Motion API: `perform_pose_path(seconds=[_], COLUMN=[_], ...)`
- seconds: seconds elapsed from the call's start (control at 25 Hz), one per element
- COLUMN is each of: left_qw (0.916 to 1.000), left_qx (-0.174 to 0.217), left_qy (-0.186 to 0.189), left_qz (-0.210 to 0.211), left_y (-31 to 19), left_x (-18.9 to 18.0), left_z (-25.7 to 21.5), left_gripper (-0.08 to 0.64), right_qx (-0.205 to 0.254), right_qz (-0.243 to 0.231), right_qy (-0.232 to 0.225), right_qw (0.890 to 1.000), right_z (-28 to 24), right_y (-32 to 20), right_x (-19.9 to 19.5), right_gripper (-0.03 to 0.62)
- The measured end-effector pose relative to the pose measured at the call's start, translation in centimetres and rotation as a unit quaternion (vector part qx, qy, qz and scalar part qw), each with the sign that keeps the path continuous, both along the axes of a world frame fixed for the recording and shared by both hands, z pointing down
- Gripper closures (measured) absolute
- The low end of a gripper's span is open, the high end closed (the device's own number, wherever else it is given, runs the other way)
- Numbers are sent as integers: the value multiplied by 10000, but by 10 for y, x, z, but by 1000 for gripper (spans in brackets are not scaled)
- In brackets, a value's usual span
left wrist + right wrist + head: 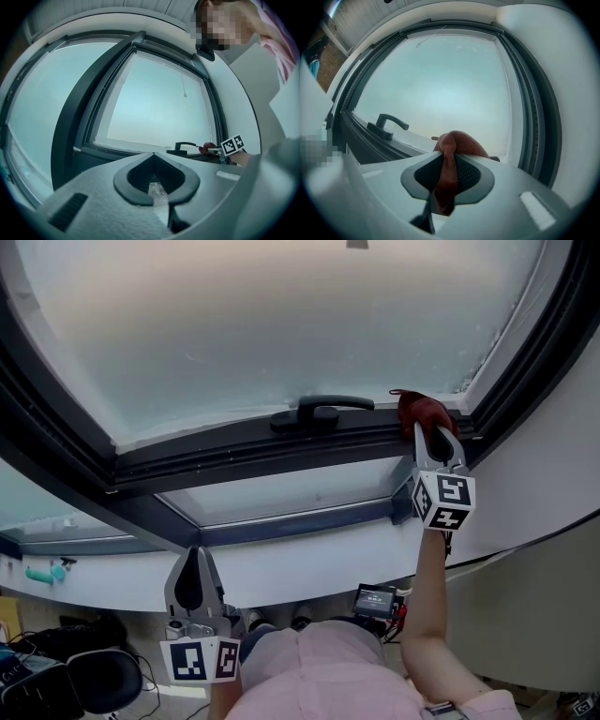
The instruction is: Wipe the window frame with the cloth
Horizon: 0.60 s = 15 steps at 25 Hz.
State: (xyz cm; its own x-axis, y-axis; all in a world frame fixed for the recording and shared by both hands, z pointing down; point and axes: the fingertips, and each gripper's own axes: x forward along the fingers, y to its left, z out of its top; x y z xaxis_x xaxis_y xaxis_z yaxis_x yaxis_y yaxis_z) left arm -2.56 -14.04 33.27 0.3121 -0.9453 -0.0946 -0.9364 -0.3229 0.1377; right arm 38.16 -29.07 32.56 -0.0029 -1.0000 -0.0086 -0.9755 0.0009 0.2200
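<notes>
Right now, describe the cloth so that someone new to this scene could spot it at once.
Find the big frosted window pane and follow its dark lower frame rightward, past the black lever handle, to the corner. There the right hand-held gripper pinches a bunched cloth, the only red, soft thing against the dark frame.

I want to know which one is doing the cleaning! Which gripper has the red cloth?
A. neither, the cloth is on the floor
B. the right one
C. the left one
B: the right gripper is shut on the red cloth up at the window frame, while the left gripper hangs lower down, shut and holding nothing.
</notes>
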Motion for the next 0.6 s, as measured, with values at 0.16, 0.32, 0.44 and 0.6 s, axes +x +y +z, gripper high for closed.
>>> perform_pose_path(seconds=[0.16,0.32,0.44,0.6], left_qw=[10000,10000,10000,10000], left_qx=[-6,-9,-7,-3], left_qy=[-8,-3,-2,1], left_qz=[14,23,13,5], left_y=[-2,-3,-3,-4], left_x=[1,1,1,-1], left_z=[0,0,1,2], left_gripper=[565,565,565,565], right_qx=[-19,-29,-46,-58], right_qz=[170,355,501,738], right_qy=[11,-7,-10,-33], right_qw=[9999,9994,9987,9973], right_z=[0,0,1,1], right_y=[0,0,0,-1], right_x=[18,36,52,75], right_gripper=[523,523,523,523])
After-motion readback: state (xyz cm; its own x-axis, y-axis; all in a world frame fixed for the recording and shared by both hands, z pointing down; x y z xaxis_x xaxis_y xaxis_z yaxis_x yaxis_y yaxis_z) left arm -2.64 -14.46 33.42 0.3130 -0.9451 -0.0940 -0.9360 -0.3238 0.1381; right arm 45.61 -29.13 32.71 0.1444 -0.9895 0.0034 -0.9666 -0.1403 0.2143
